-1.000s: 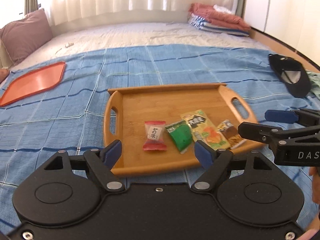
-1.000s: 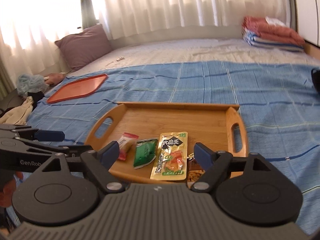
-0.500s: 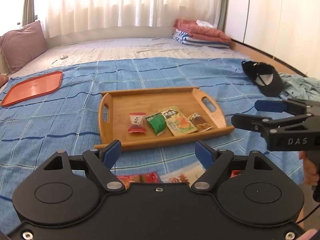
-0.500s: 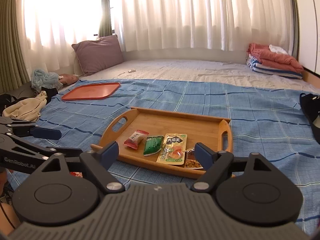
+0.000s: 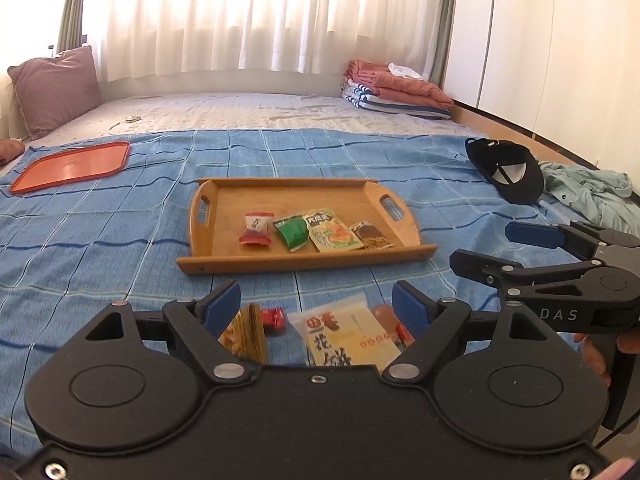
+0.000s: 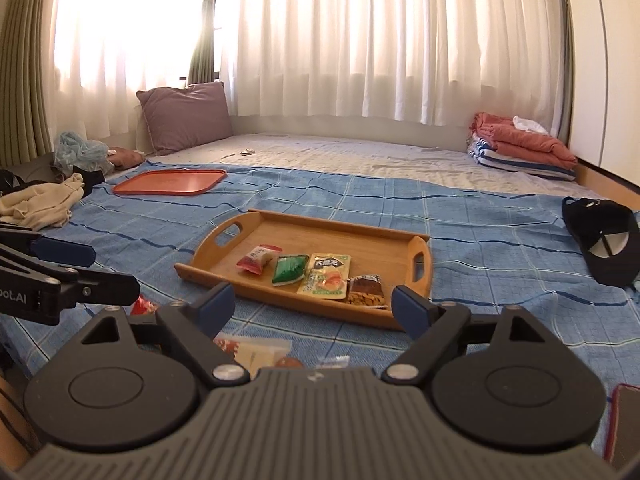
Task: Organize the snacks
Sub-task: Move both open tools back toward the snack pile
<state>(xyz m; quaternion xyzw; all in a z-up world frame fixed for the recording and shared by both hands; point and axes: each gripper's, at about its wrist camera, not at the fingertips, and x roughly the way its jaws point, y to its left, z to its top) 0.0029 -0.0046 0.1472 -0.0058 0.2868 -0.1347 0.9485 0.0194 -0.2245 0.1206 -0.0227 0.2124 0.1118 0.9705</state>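
Note:
A wooden tray [image 5: 224, 265] [image 6: 404, 240] lies on the blue blanket and holds a red candy [image 5: 255, 229], a green packet [image 5: 293, 232], a yellow packet [image 5: 331, 229] and a brown packet [image 5: 370, 236] in a row. Loose snacks lie on the blanket in front of the tray: a white packet [image 5: 347, 336], a yellow-orange packet [image 5: 244, 334] and a small red one [image 5: 273, 317]. My left gripper [image 5: 320, 303] is open and empty above them. My right gripper [image 6: 314, 307] is open and empty, also seen from the left wrist [image 5: 520, 244].
An orange tray [image 5: 72, 165] lies far left on the blanket. A black cap [image 5: 510, 170] and a pale green cloth [image 5: 592, 196] lie at the right. A pillow [image 6: 184, 116], folded blankets [image 6: 520, 146] and loose clothes [image 6: 40, 200] ring the bed.
Both grippers have pulled back from the wooden tray and stayed open. The tray looks smaller and farther, and the loose snacks in front of it have come into view.

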